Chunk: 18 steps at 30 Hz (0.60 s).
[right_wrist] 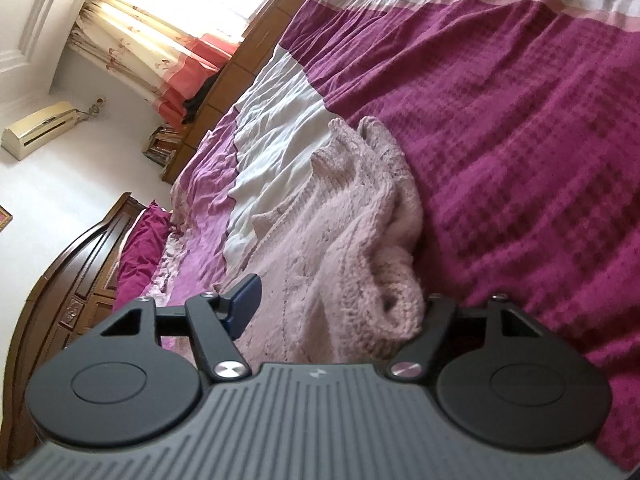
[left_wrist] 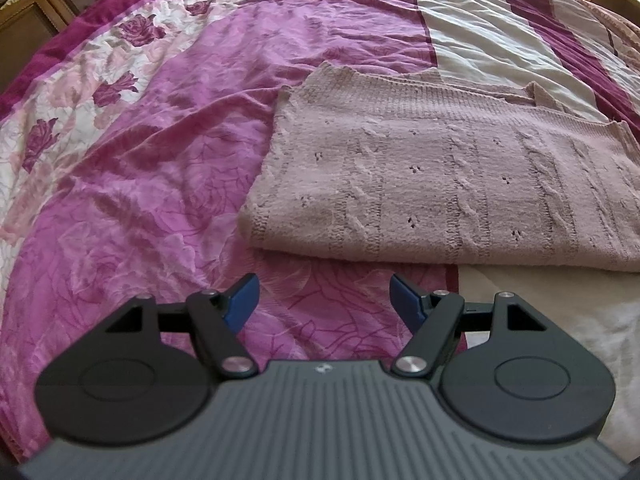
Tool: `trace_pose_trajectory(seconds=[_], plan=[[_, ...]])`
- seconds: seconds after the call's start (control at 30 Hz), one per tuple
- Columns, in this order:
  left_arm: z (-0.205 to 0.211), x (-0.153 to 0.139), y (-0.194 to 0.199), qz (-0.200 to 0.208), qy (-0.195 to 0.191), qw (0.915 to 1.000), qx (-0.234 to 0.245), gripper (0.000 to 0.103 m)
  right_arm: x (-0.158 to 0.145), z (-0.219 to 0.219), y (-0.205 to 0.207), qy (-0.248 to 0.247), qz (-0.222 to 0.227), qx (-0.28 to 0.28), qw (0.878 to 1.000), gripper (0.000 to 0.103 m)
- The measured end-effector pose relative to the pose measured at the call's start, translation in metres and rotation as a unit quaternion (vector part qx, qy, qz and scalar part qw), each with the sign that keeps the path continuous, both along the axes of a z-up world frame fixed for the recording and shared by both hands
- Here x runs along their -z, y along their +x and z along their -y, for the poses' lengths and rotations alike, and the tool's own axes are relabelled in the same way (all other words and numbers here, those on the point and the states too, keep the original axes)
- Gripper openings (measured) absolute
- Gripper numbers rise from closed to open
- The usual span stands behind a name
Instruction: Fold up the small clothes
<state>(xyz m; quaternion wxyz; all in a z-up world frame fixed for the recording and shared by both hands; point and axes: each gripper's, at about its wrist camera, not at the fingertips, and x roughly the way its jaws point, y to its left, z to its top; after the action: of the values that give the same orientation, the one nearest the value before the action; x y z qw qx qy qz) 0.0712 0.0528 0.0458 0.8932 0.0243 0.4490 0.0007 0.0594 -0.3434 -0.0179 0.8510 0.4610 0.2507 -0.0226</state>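
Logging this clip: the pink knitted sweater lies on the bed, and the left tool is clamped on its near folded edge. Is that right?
Not quite. The left wrist view shows the left tool open and empty, short of the sweater's near folded edge, over the bed's cover. The sweater does lie on the bed.

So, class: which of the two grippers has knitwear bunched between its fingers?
The right gripper: the pink sweater bunches between its fingers. The left gripper frames only bedspread.

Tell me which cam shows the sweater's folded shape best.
Left wrist: the pink knit sweater lies flat there, near fold edge and far edge visible. Right wrist shows only a bunched end, close up and partly hidden by the gripper.
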Motion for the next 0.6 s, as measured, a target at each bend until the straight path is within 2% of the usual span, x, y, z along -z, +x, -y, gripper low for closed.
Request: trace_pose_trajectory(seconds=[0.07,0.17,0.33,0.6], plan=[[-0.002,0.0,0.0,0.0,-0.001,1.0,-0.001,0.073,-0.001,-0.001,0.002,-0.013,-0.009,0.007,1.0,0.049],[-0.003,-0.001,0.0,0.0,-0.001,1.0,-0.003,0.073,-0.001,0.001,0.003,-0.015,-0.016,0.013,1.0,0.029],[-0.006,-0.002,0.0,0.0,0.003,1.0,-0.005,0.073,-0.015,-0.003,0.001,-0.033,0.012,0.008,0.999,0.025],[-0.018,-0.005,0.002,0.003,0.009,0.9999,-0.012,0.073,-0.059,-0.029,0.01,-0.048,0.059,-0.018,0.997,0.023]])
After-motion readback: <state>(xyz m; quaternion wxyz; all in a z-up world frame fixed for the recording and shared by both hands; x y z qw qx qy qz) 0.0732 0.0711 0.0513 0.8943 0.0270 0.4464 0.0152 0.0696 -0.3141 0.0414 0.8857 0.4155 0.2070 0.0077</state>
